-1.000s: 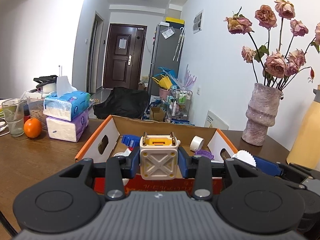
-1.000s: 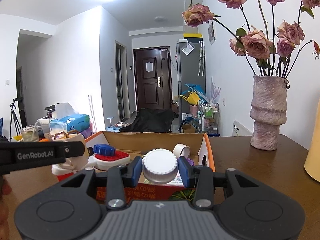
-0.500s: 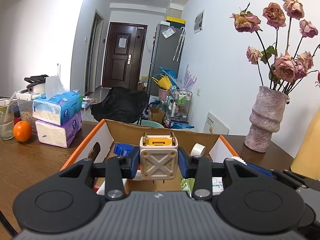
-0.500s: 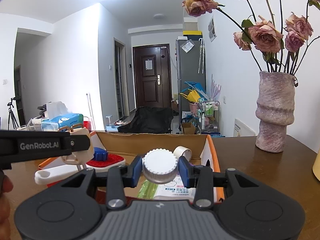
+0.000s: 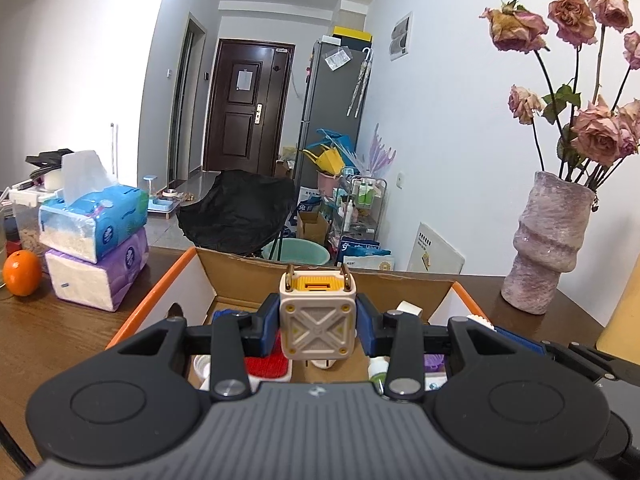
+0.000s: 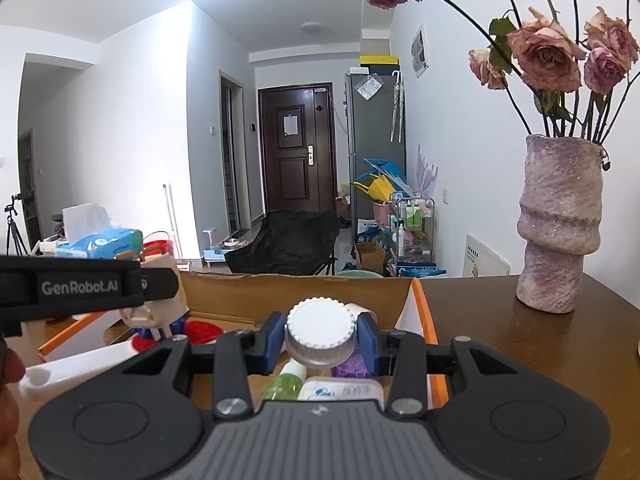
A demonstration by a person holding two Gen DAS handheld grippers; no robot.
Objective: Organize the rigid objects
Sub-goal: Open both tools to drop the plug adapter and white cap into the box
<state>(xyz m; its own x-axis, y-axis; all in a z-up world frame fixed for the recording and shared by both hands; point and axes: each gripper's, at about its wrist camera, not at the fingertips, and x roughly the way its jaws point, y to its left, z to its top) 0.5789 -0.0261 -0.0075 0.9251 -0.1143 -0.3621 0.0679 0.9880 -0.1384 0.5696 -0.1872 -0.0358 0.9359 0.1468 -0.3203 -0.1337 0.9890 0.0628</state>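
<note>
My left gripper (image 5: 317, 326) is shut on a beige cube charger (image 5: 317, 326) with a yellow top and two prongs, held over the open cardboard box (image 5: 248, 268). My right gripper (image 6: 321, 338) is shut on a white ribbed bottle cap (image 6: 321, 332), held over the box's right part (image 6: 418, 304). The left gripper (image 6: 88, 288) with the charger (image 6: 160, 312) shows at the left of the right wrist view. Inside the box lie a red brush (image 5: 266, 366), a tape roll (image 5: 410, 308), a green bottle (image 6: 282, 386), a purple piece (image 6: 352, 364) and a white pack (image 6: 340, 390).
A pink vase of dried roses (image 5: 546, 244) stands on the brown table right of the box. Two stacked tissue packs (image 5: 94, 240) and an orange (image 5: 22, 272) are at the left. A yellow object (image 5: 624, 312) is at the far right.
Both grippers have moved forward, so they now hang further over the box and its inside shows more. Both keep their hold.
</note>
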